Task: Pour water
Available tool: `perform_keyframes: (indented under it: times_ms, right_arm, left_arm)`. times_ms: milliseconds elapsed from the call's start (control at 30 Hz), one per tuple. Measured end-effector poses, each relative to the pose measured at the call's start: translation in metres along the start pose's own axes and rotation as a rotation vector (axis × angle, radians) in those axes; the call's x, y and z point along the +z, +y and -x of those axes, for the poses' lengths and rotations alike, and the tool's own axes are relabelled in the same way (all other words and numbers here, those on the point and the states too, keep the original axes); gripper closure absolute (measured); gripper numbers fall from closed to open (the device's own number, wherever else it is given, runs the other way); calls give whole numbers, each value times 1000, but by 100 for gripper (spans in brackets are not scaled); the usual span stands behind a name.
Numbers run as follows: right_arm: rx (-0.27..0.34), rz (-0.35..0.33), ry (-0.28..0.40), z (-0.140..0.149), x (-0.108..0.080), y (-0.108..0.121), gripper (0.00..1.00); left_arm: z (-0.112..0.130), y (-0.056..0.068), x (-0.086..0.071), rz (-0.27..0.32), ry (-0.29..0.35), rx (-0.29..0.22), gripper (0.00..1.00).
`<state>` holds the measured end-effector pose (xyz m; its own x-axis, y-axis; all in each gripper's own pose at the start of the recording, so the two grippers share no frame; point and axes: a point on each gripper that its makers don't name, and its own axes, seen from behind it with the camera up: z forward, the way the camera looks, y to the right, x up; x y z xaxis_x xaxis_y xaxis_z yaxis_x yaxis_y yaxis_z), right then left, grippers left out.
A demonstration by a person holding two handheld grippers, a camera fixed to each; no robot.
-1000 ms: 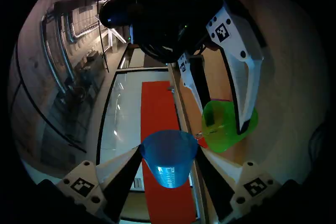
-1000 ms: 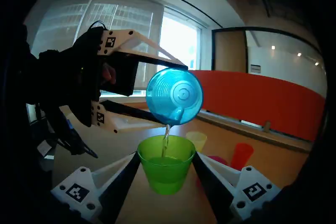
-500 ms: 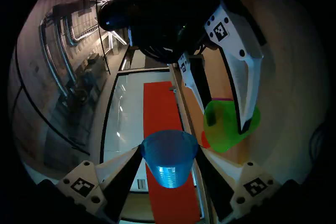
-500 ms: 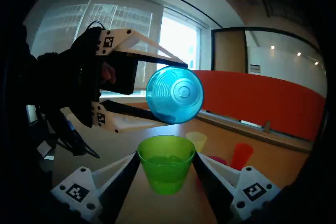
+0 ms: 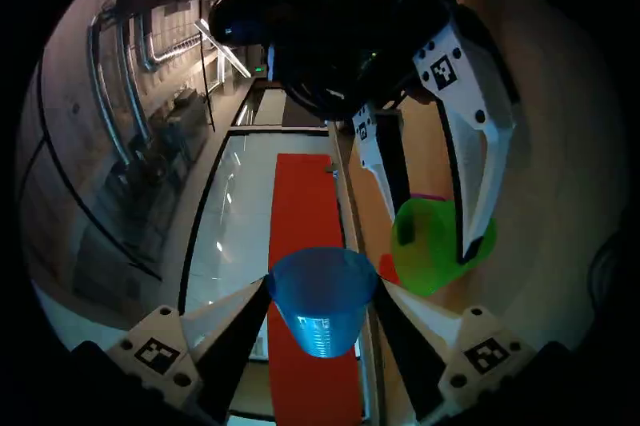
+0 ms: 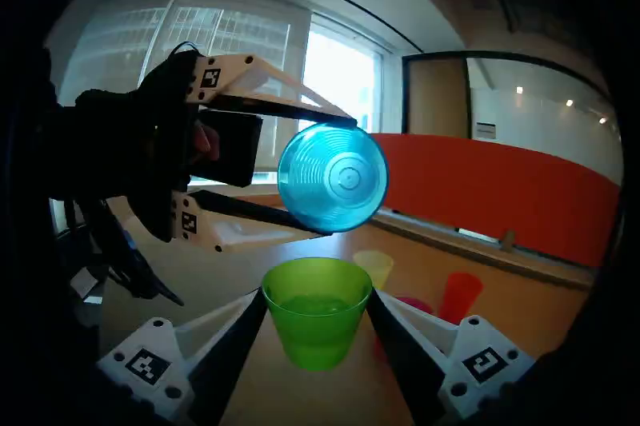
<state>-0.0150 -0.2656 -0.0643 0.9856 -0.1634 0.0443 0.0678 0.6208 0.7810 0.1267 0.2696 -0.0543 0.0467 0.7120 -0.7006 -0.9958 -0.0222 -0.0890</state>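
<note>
I count five cups and two grippers. Nearest my right camera, the right gripper (image 6: 318, 298) has its two white fingers clamped on the sides of one green cup (image 6: 318, 322). The cup is translucent plastic, tapered and smooth. It stands upright with its mouth up and its long axis vertical, and water sits partway up inside it.

Just above and beyond it hangs the one blue cup (image 6: 333, 178), also translucent plastic. It is tipped onto its side with its long axis roughly level. Its round base, marked with moulded rings, faces my right camera, and its mouth points away. The left gripper (image 5: 320, 286) is closed on this cup, one finger on either side. A hand in a dark glove (image 6: 120, 146) holds that gripper. Both grippers are white, with black inner faces and square black-and-white markers. In the left gripper view the blue cup sits between that gripper's own fingers, and the green cup is off to the right, past its rim.

Farther back, three more cups rest on the wooden table (image 6: 520, 330). They are one yellow cup (image 6: 374, 266), one orange-red cup (image 6: 462, 292) and one pink cup (image 6: 412, 304), which is partly hidden behind my right finger. Beyond them runs a long orange panel (image 6: 512, 186), and beyond that a bright window (image 6: 344, 82).
</note>
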Motion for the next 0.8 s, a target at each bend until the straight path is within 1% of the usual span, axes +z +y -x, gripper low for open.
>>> perform_keyframes:
  times_ms: [167, 267, 333, 433, 567, 667, 800]
  right_arm:
    - [2, 2, 1, 1, 0, 0, 9]
    - [1, 6, 1, 2, 0, 1, 8]
    - [-2, 8, 4, 1, 0, 1, 9]
    - [-5, 11, 5, 1, -1, 1, 9]
    - [-5, 16, 6, 1, -2, 2, 9]
    - [-4, 20, 12, -1, -2, 3, 9]
    - [-2, 24, 26, -6, -3, 3, 9]
  left_arm:
    - [1, 4, 0, 19, 4, -111, 13]
    - [3, 2, 1, 15, 4, -169, 13]
    - [5, 2, 2, 16, 1, -216, 13]
    - [8, 2, 4, 18, -3, -301, 13]
    - [15, 4, 3, 21, -9, -436, 13]
    - [23, 4, 1, 22, -19, -536, 13]
    - [34, 3, -2, 13, -42, -656, 12]
